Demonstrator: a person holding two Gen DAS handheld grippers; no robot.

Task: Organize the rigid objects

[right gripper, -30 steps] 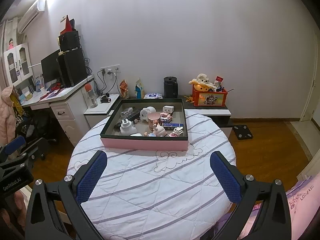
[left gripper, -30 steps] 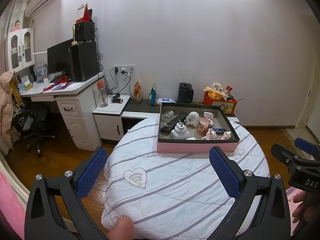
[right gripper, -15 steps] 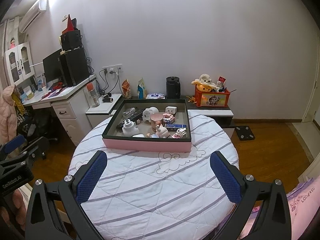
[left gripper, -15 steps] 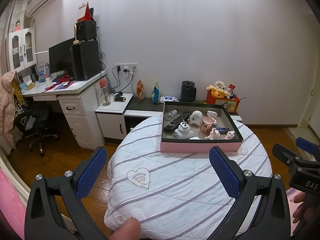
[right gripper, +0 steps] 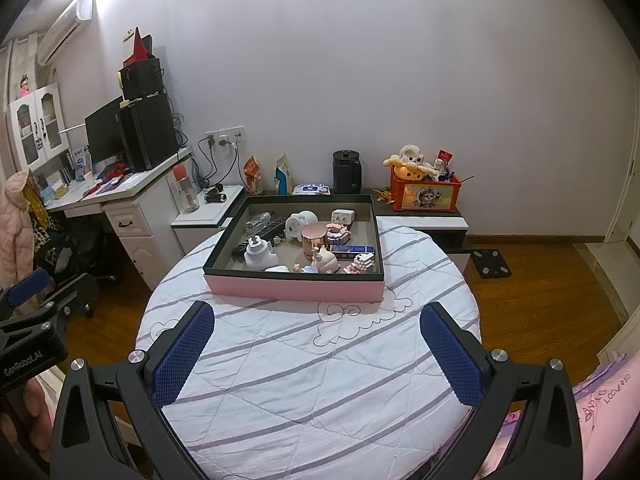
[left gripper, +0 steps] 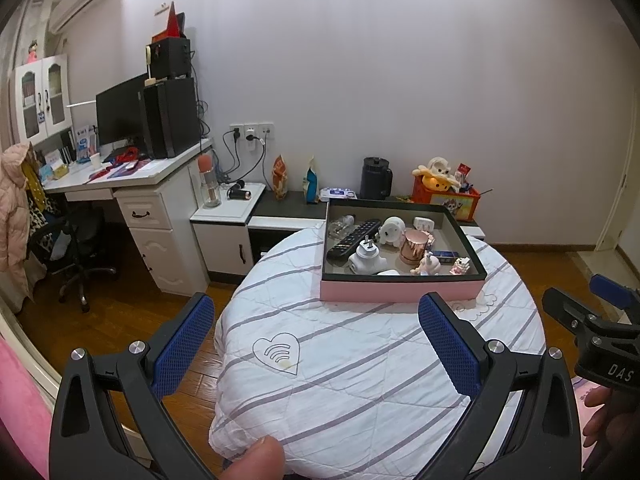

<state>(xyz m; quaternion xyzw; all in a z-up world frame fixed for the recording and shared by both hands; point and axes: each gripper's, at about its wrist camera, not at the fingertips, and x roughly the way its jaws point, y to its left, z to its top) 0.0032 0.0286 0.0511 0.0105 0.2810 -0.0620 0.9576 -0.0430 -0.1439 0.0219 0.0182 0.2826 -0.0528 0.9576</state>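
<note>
Jaws stood wide apart and empty on both grippers, each held back from the counter's near edge.

In the left wrist view, the left gripper (left gripper: 316, 336) hung over the near part of the striped cover, with a fingertip of the holding hand showing at the bottom edge. The box (left gripper: 400, 293), pink outside and dark inside, sat on the far half of the counter (left gripper: 360, 400). Inside it lay a remote (left gripper: 352, 236), a white plug (left gripper: 366, 258), a white elephant figure (left gripper: 393, 230), a copper cup (left gripper: 414, 246) and a few small pieces at the right that were too small to name. The right gripper showed only as a side piece at the frame's right edge.

In the right wrist view, the right gripper (right gripper: 316, 336) faced the same box (right gripper: 294, 289) more squarely. All the small things lay within its walls, loosely mixed and touching in places; the cover around the box was bare.

As a judgement, the scene would suit two stages: the things gathered in the box as the wanted end, or the box as a jumbled supply waiting to be sorted. The pictures did not settle which. Any reach into the box would call for clearing its near wall and coming down from above, since the things sat crowded.
</note>
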